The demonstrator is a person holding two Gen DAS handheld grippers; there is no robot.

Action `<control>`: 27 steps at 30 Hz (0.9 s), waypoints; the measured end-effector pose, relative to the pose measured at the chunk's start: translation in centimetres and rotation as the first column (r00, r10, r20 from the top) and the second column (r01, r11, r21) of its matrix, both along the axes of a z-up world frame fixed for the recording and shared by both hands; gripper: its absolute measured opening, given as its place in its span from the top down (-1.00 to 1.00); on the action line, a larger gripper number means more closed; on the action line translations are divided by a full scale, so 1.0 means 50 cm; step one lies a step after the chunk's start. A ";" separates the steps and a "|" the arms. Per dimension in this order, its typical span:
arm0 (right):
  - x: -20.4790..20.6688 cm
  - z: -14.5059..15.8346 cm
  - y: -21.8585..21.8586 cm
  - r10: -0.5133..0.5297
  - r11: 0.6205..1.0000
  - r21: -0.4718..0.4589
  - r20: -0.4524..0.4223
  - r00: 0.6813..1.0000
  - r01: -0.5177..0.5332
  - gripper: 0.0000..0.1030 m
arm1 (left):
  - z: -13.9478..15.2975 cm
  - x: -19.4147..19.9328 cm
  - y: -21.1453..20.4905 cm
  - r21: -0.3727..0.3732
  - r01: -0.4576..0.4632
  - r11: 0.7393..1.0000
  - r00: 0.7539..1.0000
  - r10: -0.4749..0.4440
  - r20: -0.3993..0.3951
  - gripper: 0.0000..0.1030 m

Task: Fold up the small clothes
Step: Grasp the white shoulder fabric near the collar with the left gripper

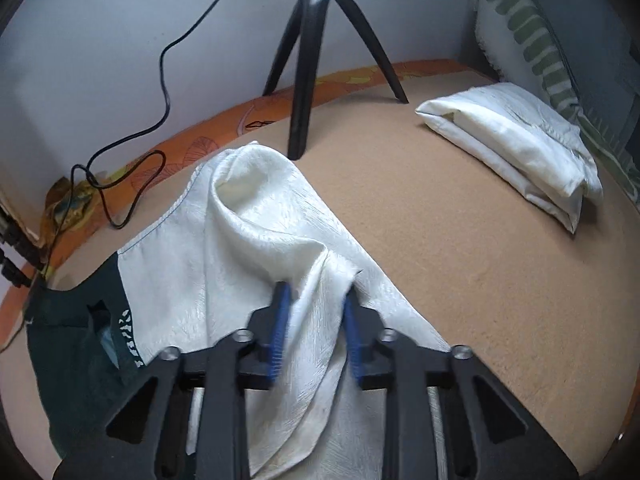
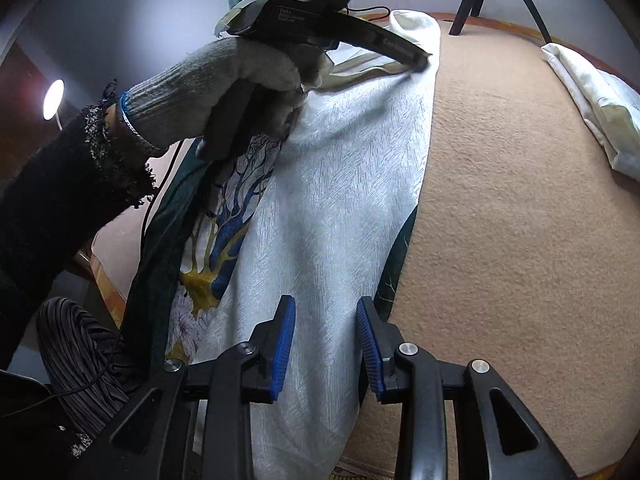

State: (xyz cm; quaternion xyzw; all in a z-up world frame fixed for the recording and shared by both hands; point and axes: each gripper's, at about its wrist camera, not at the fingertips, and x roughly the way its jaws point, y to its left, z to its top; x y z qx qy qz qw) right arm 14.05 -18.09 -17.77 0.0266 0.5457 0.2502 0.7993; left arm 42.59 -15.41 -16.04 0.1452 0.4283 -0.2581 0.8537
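Observation:
A white textured cloth (image 1: 248,240) with a dark green printed part (image 1: 80,344) lies on the tan blanket (image 1: 460,260). My left gripper (image 1: 316,292) has its blue pads open around a raised fold of the white cloth. In the right wrist view the same cloth (image 2: 332,208) stretches away, showing its blue and yellow tree print (image 2: 224,232). My right gripper (image 2: 326,308) is open just above the cloth's near end. The left gripper (image 2: 420,60), held by a gloved hand (image 2: 224,88), touches the cloth's far end.
A folded white cloth (image 1: 516,148) lies at the back right, also seen in the right wrist view (image 2: 600,104). A black tripod (image 1: 312,60) stands on the blanket at the back. A black cable (image 1: 132,152) runs along the orange sheet edge (image 1: 208,136). A green-striped pillow (image 1: 532,40) leans at the right.

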 end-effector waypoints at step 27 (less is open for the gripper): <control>0.011 0.003 0.017 0.012 0.999 -0.030 0.015 1.000 -0.011 0.35 | 0.004 -0.008 -0.021 -0.005 0.050 0.999 0.998 -0.051 -0.033 0.15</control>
